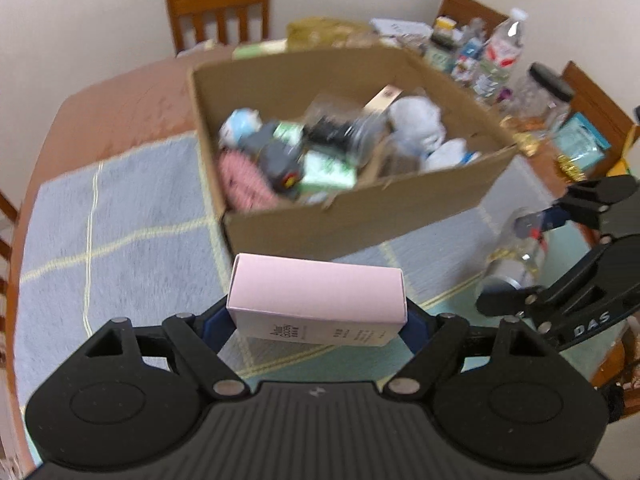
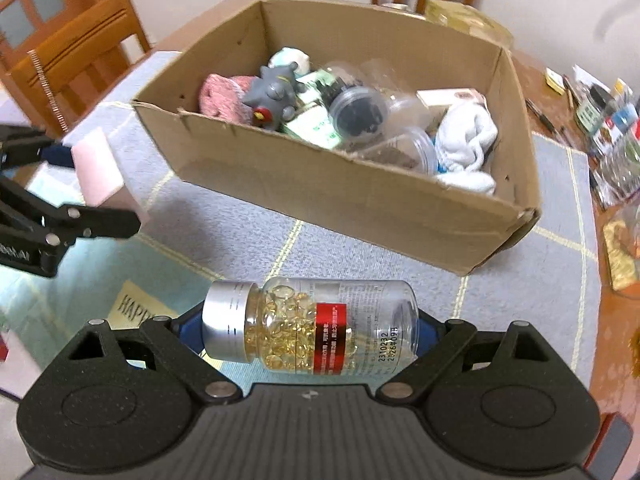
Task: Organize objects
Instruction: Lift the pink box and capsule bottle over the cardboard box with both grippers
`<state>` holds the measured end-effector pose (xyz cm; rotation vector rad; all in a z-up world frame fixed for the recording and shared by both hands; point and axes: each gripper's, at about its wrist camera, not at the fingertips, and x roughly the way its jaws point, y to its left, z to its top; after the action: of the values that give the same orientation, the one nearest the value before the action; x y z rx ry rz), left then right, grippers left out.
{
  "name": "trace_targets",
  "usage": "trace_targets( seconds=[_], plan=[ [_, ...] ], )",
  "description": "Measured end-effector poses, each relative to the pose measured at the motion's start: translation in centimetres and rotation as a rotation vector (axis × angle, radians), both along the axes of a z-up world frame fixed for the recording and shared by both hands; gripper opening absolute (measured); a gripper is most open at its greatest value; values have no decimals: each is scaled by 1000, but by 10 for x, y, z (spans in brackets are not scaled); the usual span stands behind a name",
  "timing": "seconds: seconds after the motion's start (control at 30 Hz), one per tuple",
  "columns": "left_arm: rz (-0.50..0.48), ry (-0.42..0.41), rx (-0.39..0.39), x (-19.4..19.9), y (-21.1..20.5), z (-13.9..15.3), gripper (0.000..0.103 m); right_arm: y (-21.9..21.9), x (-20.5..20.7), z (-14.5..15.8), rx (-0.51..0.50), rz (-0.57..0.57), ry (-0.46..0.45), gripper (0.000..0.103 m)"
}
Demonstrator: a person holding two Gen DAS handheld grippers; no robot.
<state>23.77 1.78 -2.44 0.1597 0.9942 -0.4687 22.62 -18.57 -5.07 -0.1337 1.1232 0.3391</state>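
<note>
Left gripper (image 1: 318, 322) clamped on a pink carton (image 1: 318, 300), held crosswise, pads on both ends. Right gripper (image 2: 310, 330) clamped end to end on a clear bottle of amber capsules (image 2: 312, 326), silver cap toward 9 o'clock. Both items carried clear of the grey checked cloth (image 1: 120, 208), short of the cardboard box (image 2: 360, 200) at 12 o'clock.

Progress: partly done, by appearance. Already in the box: grey toy figure (image 2: 274, 94), pink knitted item (image 2: 220, 94), white socks (image 2: 466, 132), green packets, clear jars. Outstanding: deposit of carton and bottle; further clutter of bottles and jars (image 1: 492, 52) on the bare table at 1 to 2 o'clock, possibly awaiting sorting.

Limits of view: box contents blurred in the left view; lower layers hidden. Pad contact on the bottle's base obscured, grip judged firm. Table edges cut off.
</note>
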Motion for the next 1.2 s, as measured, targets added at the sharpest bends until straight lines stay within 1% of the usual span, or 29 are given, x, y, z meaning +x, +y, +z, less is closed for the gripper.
trace_targets(
  seconds=[0.13,0.2,0.4,0.57,0.67,0.73,0.8,0.87,1.07,1.2],
  plan=[
    [-22,-48,-27,4,-13,29,82,-5,-3,21,-10,55,-28,96],
    [-35,-79,-39,8,-21,40,82,-9,-2,31,-9,62,-41,96],
    [-50,-142,-54,32,-46,57,82,-23,4,59,15,53,-87,96],
    [-30,-172,-55,54,-58,58,84,-31,12,78,20,48,-134,96],
    [14,-184,-44,65,-62,56,99,-34,17,86,20,44,-155,96],
    [27,-184,-51,65,-61,53,99,-36,22,90,20,45,-166,96],
    [30,-160,-60,63,-56,49,100,-37,26,93,15,43,-179,96],
    [47,-156,-51,58,-51,45,100,-38,32,96,15,42,-187,96],
    [105,-210,33,39,-36,40,101,-34,52,99,6,60,-205,96],
    [156,-234,46,31,-24,38,101,-27,69,101,5,72,-211,96]
  ],
)
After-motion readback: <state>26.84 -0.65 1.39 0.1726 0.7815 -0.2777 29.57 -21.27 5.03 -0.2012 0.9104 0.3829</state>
